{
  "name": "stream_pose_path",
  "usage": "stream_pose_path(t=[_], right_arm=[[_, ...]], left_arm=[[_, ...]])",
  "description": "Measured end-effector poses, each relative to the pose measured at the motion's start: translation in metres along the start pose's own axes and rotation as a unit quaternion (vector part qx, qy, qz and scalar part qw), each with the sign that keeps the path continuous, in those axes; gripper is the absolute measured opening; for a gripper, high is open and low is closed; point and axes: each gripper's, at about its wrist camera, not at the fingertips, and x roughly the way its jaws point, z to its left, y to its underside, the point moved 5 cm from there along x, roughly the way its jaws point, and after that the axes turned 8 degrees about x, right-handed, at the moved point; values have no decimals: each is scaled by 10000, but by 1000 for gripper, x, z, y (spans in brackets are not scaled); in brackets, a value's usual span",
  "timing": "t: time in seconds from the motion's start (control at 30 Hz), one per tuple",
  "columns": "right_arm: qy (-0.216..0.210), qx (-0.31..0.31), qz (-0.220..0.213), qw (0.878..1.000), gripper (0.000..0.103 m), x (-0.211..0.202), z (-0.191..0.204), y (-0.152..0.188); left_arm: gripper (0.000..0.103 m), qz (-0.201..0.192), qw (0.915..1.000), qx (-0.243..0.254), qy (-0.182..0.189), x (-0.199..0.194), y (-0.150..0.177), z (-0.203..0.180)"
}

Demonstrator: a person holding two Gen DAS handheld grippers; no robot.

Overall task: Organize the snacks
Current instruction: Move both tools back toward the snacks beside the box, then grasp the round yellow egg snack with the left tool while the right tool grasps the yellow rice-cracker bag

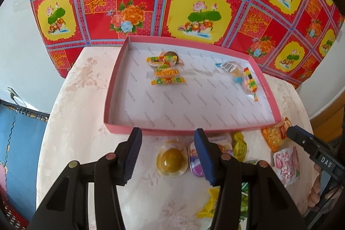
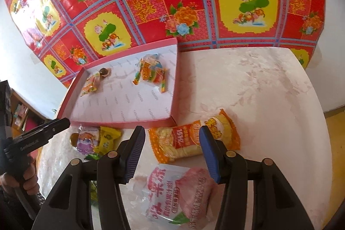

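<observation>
Left wrist view, tool: the left gripper (image 1: 170, 153) hovers with its jaws spread wide and nothing between them, above the near part of the table (image 1: 75, 122).
Left wrist view, target: a clear jelly cup (image 1: 171, 161) with a yellow-brown centre lies on the table between the two pads, just in front of the pink box (image 1: 112, 87).
Left wrist view, neighbours: a purple-lidded cup (image 1: 195, 162) lies just beside the jelly cup on its right, partly behind the right pad; a yellow-green wrapper (image 1: 239, 147) lies further right.
Left wrist view, box contents: a cluster of bright wrapped snacks (image 1: 166, 71) sits near the far left, and a second cluster (image 1: 243, 77) lies against the right wall.
Left wrist view, advice: probably best to centre the pads on the jelly cup alone and close gently, since the dome looks slippery and the purple cup could be caught too.

Right wrist view, tool: the right gripper (image 2: 171, 154) is likewise released, holding nothing.
Right wrist view, target: an orange noodle packet (image 2: 183, 141) lies flat across the gap between the pads; a pink-and-white pouch (image 2: 172, 193) lies nearer the camera.
Right wrist view, advice: a flat packet likely needs a low approach, pinching a crimped edge, then a lift over the box wall.
</observation>
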Motion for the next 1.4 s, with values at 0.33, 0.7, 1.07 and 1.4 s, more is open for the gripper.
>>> stream_pose_path(t=[0.33, 0.7, 1.07, 1.4], right_arm=[[130, 122, -4, 9998, 58, -1, -15, 5], [143, 270, 139, 9994, 61, 3, -23, 11], [8, 1114, 450, 9928, 61, 14, -31, 5], [450, 679, 337, 9961, 64, 27, -12, -4]], left_arm=[[53, 156, 9999, 32, -4, 4, 15, -4], [53, 193, 9997, 131, -43, 10, 31, -9], [34, 149, 9998, 81, 97, 11, 33, -8], [34, 146, 9998, 102, 84, 12, 34, -8]])
